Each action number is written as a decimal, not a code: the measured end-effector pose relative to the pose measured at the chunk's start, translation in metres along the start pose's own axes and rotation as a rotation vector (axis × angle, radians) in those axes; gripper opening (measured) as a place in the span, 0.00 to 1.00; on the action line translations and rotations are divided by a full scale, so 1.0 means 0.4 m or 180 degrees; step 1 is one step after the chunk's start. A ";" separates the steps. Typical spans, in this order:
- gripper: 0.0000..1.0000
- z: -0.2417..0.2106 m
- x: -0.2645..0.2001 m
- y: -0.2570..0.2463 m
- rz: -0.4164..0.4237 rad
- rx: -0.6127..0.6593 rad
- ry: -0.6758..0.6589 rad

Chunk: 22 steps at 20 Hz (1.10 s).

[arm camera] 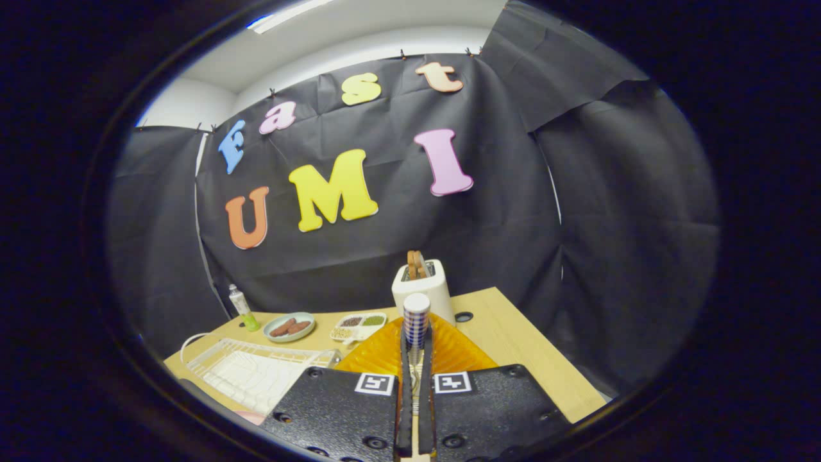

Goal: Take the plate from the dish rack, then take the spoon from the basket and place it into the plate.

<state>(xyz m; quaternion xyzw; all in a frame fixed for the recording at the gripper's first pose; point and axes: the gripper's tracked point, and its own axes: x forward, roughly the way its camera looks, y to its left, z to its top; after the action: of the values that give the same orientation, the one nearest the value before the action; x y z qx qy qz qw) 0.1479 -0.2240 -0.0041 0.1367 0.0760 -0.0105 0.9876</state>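
Observation:
My gripper point(416, 343) is shut on the spoon point(416, 319). The spoon's blue-and-white checked handle with a white end sticks up from between the fingertips, and its bowl is hidden between the fingers. The orange ribbed plate point(383, 353) lies flat on the wooden table point(513, 346), just ahead of and under the fingers and spreading to both sides of them. The white wire dish rack point(250, 371) stands to the left of the plate, with nothing in it.
A white toaster point(424, 292) holding toast point(417, 263) stands just behind the plate. Further left at the back are a divided snack tray point(358, 326), a small dish of sausages point(289, 327) and a green-capped bottle point(242, 309). The table's edge runs close on the right.

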 end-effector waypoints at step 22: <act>0.09 -0.457 -0.304 0.537 0.0760 -0.0008 0.0743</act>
<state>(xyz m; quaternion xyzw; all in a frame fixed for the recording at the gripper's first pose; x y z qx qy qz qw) 0.0097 0.0322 -0.1018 0.1438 0.1733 0.1231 0.9665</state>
